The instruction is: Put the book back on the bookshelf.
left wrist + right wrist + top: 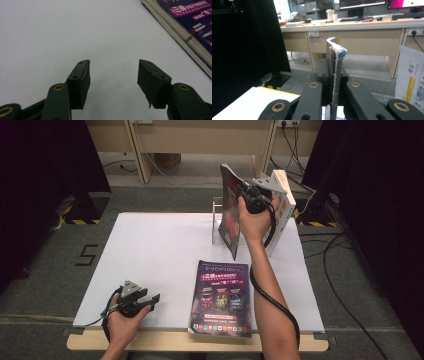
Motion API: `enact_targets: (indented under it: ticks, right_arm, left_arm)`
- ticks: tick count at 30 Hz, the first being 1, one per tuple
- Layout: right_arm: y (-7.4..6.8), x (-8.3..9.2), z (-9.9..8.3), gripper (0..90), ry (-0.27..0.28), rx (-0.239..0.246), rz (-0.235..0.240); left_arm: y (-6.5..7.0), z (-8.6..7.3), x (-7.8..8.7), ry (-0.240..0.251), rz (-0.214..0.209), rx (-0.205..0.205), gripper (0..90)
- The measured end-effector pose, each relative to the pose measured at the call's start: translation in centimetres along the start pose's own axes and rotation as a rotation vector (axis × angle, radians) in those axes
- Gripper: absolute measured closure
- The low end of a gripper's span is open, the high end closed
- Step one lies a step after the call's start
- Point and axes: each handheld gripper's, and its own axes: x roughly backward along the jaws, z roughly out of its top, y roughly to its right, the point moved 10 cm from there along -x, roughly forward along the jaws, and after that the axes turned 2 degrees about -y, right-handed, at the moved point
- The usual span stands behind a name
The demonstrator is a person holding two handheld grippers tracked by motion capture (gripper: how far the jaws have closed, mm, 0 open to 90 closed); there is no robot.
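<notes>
A dark-covered magazine (229,215) is held upright above the back right of the white table top (150,250), with my right gripper (246,195) shut on its edge. The right gripper view shows the thin edge of that magazine (336,53) pinched between the closed jaws of the right gripper (334,72). A purple magazine (220,297) lies flat near the front edge, and its corner (190,22) is at the upper right of the left gripper view. My left gripper (154,300) rests low at the front left. The left gripper (113,63) stands open over bare table.
A white book (284,205) stands upright just right of the held magazine, seen as a white cover (412,75) in the right gripper view. A metal bookend (216,220) stands behind the magazine. Wooden desks and cables lie beyond the table.
</notes>
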Motion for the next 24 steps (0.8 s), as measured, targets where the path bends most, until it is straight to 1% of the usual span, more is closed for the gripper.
enact_targets:
  ticks: [4,5,10,11,12,17,20,23,24]
  right_arm:
    - [0.2,-0.7,0.3,87.0,0.020,-0.005,-0.014]
    - [0.2,-0.9,0.4,87.0,0.023,0.002,-0.020]
    - [0.4,-2.0,0.2,87.0,0.025,-0.004,-0.029]
    - [0.4,-2.2,0.1,87.0,0.024,-0.011,-0.031]
    - [0.5,-2.3,0.2,87.0,0.029,-0.011,-0.031]
    - [0.6,-2.5,0.8,87.0,0.068,-0.003,-0.055]
    - [0.7,-2.7,1.0,87.0,0.081,-0.003,-0.062]
    - [0.9,-3.1,0.5,86.9,0.074,-0.013,-0.066]
    - [0.9,-3.2,0.4,86.9,0.082,-0.014,-0.061]
  left_arm:
    - [-0.1,0.0,0.0,0.000,0.003,-0.002,43.0]
    - [-0.1,-0.1,0.0,-0.003,0.004,-0.002,43.0]
    - [-0.2,0.0,0.0,0.001,0.005,0.004,43.0]
    - [-0.2,0.0,0.0,0.005,0.004,0.005,43.0]
    - [-0.2,0.0,0.1,-0.002,0.004,0.006,43.0]
    - [-0.2,-0.1,0.0,0.000,0.002,0.005,43.0]
    - [-0.2,-0.1,0.0,0.000,0.002,0.003,43.0]
    - [-0.2,-0.1,0.0,-0.001,0.003,0.003,43.0]
    - [-0.2,-0.1,0.0,0.000,0.003,0.003,43.0]
